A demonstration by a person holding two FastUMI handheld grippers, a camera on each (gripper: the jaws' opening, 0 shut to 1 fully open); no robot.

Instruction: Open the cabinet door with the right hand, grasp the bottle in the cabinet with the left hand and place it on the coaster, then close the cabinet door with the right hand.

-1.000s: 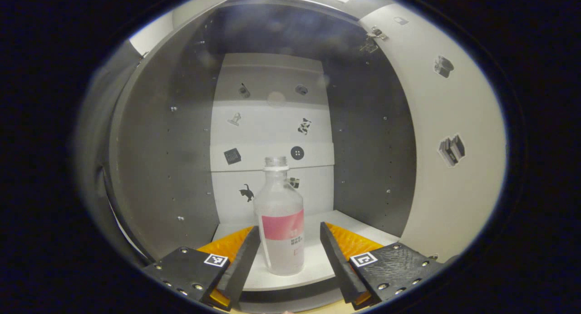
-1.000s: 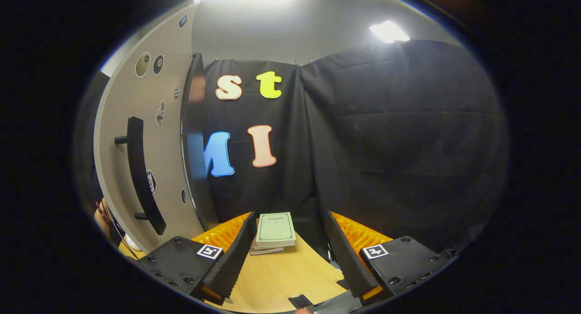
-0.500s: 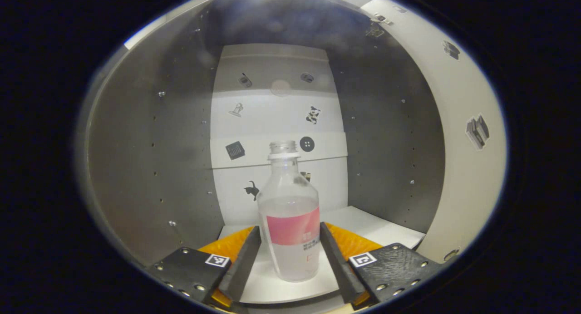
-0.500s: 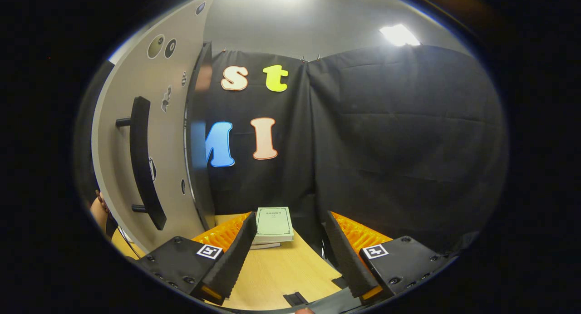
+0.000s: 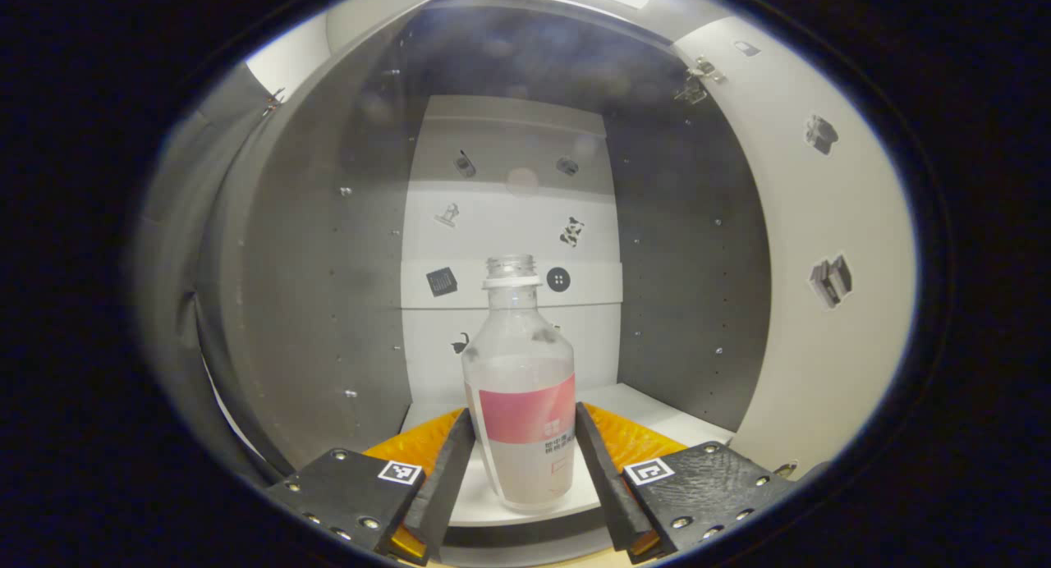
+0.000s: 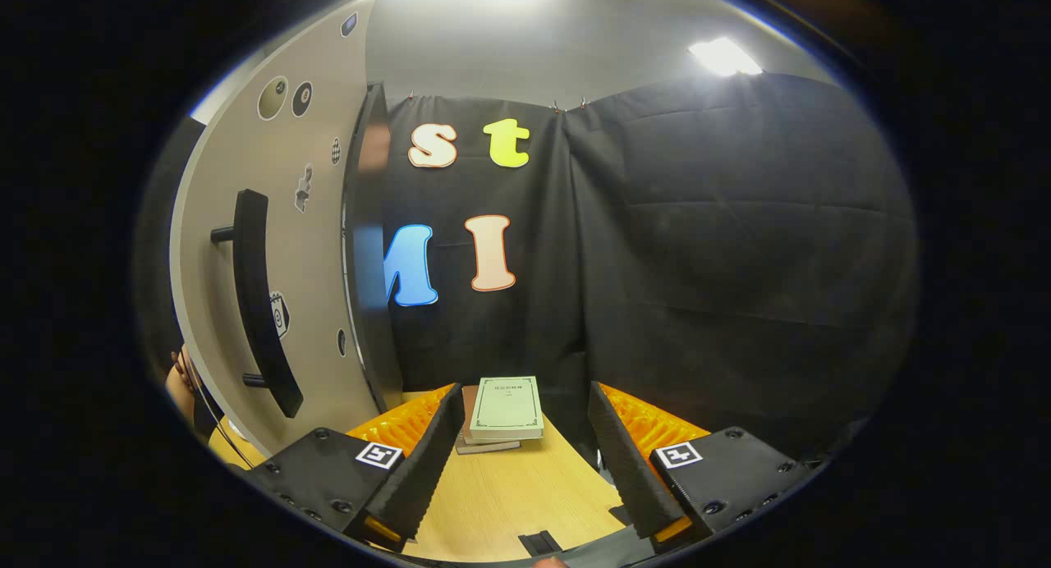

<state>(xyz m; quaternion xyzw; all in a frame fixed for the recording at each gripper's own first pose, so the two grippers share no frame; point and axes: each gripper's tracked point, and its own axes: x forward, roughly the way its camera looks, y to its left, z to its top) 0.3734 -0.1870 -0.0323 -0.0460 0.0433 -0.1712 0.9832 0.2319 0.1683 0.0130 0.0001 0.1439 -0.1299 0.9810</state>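
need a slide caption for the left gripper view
Left gripper straddling the capless bottle on the open cabinet's white shelf.

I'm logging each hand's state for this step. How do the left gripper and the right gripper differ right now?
The left gripper reaches into the cabinet, its jaws close on either side of the bottle; the right gripper hangs over the wooden table with nothing between its jaws. The right jaws stand wider than the left. Both point forward, level.

My left claw (image 5: 521, 469) and right claw (image 6: 519, 461) look alike: black screwed plates, each bearing a small square black-and-white marker, with ribbed orange panels behind wedge-shaped fingers.
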